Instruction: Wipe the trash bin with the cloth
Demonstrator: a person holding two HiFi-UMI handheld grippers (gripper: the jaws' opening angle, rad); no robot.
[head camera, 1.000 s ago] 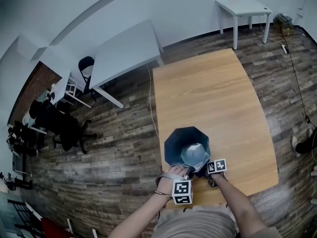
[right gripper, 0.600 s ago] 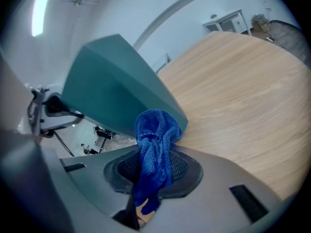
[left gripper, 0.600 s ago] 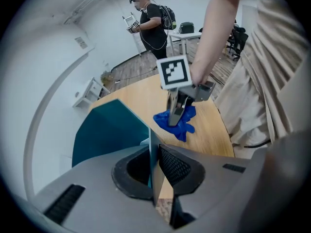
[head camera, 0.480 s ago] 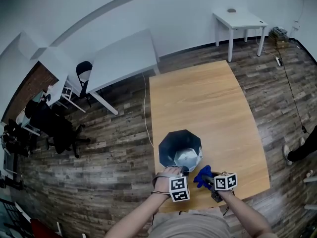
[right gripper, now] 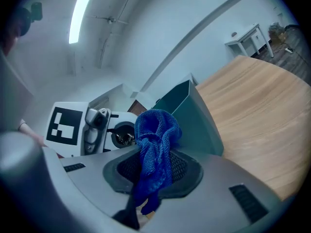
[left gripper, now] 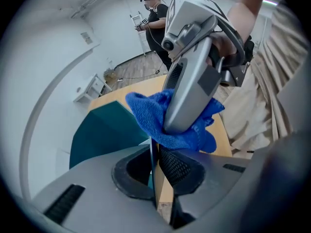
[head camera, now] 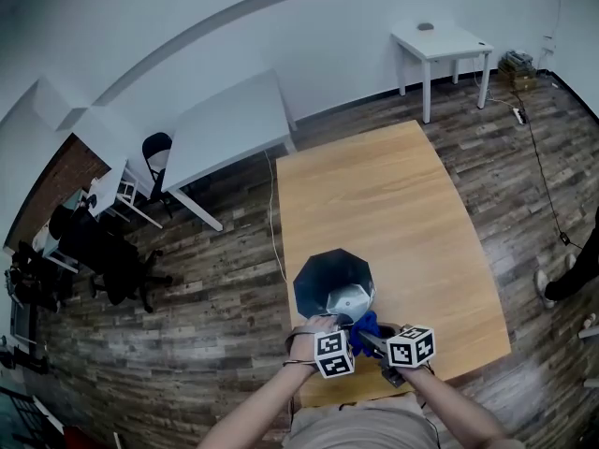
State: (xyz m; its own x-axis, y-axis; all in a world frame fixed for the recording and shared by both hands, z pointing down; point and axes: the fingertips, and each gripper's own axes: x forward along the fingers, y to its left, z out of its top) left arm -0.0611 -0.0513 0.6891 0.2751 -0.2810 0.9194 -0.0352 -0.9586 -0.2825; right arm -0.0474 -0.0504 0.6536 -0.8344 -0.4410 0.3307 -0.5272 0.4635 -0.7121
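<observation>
My left gripper [left gripper: 154,166] had its jaws clenched on the thin near rim of the dark teal trash bin [head camera: 326,277], which stood upright at the near end of the wooden table [head camera: 374,190]. The bin's wall ran edge-on between them, with its teal side spreading away to the left. My right gripper [right gripper: 153,168] was grasping the blue cloth [right gripper: 154,130], one bunched fold pinched between its jaws and the rest bulging up above them. The cloth hung just beside the bin's near rim, directly ahead of my left jaws, so the right gripper and its cloth filled the middle of the left gripper view and blocked the way forward there. Whether the cloth touched the rim I could not tell. Across the plank floor [head camera: 206,279] stood a large white table [head camera: 225,124], a black chair [head camera: 157,150] beside it and a small white table [head camera: 440,43] near the wall. A person [left gripper: 156,11] stood at the far end of the room.
</observation>
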